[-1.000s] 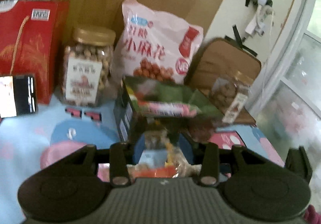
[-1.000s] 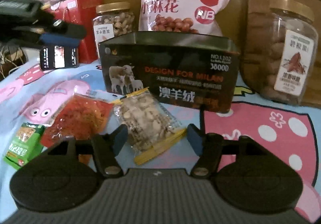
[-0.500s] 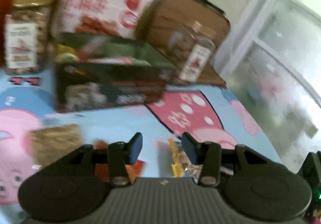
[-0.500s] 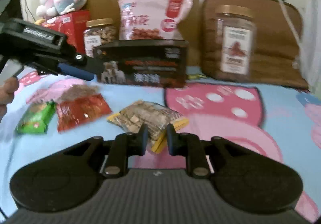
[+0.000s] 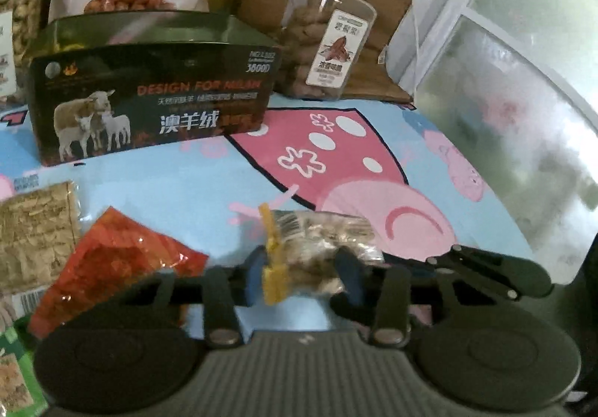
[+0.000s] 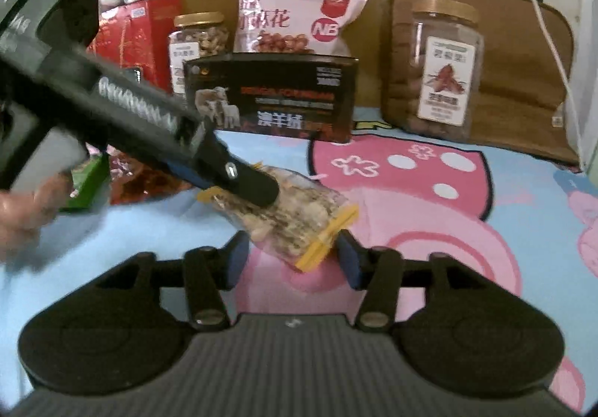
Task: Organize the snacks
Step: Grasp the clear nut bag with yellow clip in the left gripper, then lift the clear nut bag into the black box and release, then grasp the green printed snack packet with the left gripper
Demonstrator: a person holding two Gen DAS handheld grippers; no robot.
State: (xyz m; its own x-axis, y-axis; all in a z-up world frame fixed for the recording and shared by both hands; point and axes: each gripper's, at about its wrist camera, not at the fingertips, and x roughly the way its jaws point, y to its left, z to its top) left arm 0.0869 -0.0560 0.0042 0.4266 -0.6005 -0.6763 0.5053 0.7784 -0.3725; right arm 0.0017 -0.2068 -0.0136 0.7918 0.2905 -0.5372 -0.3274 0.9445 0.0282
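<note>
A clear snack packet with yellow ends (image 5: 314,245) (image 6: 287,211) lies on the blue and pink cloth. My left gripper (image 5: 302,275) is open with its blue pads on either side of the packet; it also shows in the right wrist view (image 6: 243,185), coming in from the left over the packet. My right gripper (image 6: 293,260) is open and empty, just in front of the packet's near yellow end. A black open box with sheep on it (image 5: 149,95) (image 6: 273,99) stands behind.
A red packet (image 5: 112,260), a tan cracker packet (image 5: 37,230) and a green packet (image 5: 15,376) lie at the left. Two jars (image 5: 329,35) (image 6: 198,46), a pink bag (image 6: 299,13), a red box (image 6: 138,31) and a brown case (image 6: 523,80) stand at the back.
My left gripper moved from over the box down to the clear packet and opened around it. My right gripper pulled back, shut briefly, and is open again near the packet.
</note>
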